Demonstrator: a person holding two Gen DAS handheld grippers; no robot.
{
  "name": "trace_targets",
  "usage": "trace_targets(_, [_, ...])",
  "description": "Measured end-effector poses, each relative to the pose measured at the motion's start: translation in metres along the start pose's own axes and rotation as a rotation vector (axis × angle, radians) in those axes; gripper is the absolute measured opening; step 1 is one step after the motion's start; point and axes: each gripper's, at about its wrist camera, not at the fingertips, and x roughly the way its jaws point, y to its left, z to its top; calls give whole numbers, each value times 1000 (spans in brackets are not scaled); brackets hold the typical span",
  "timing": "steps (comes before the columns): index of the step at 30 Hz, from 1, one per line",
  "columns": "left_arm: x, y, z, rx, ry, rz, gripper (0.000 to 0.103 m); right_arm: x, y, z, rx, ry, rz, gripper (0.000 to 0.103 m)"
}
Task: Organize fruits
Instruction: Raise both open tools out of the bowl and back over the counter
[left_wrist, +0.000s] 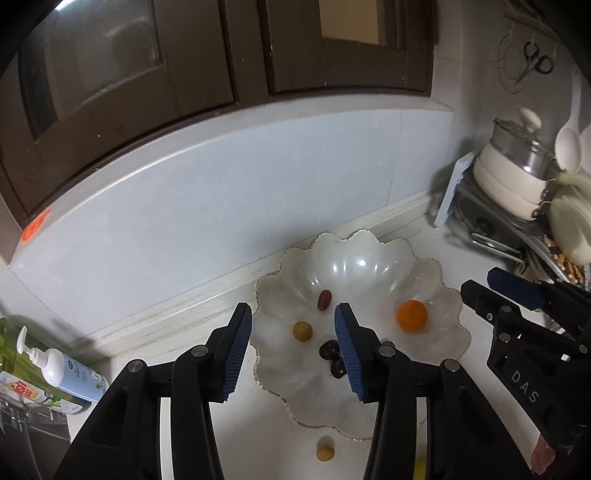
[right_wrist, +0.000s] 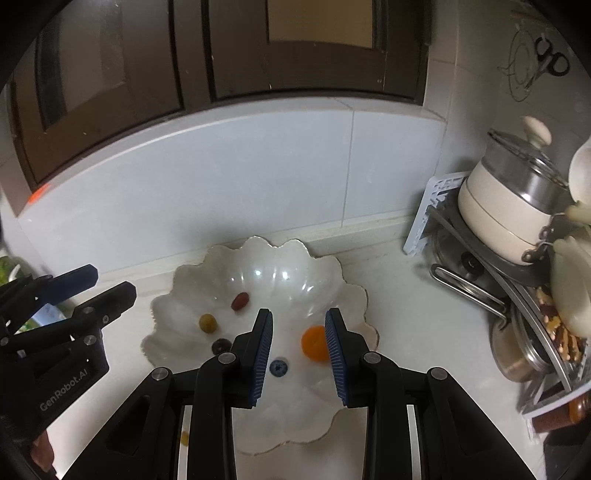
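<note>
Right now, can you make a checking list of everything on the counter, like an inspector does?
Surface: white counter, no spills seen.
Job's things: scalloped bowl holds orange fruit, red grape, yellow-green fruit, dark fruit, blueberry; one yellow fruit lies outside it.
Clutter: cooking pot on rack, soap bottle.
Grippers: left gripper and right gripper open, empty.
Cables: nothing seen.
Surroundings: dark cabinets, scissors on wall.

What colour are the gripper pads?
Blue, with fine ribs; the right gripper pads show this best in the right wrist view.
</note>
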Motion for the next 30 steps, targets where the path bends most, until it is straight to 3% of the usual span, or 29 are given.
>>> trace_targets(30, [-110,5,-69,-8,-166,-16,48,-101,12,-64,-8,-142,44,31])
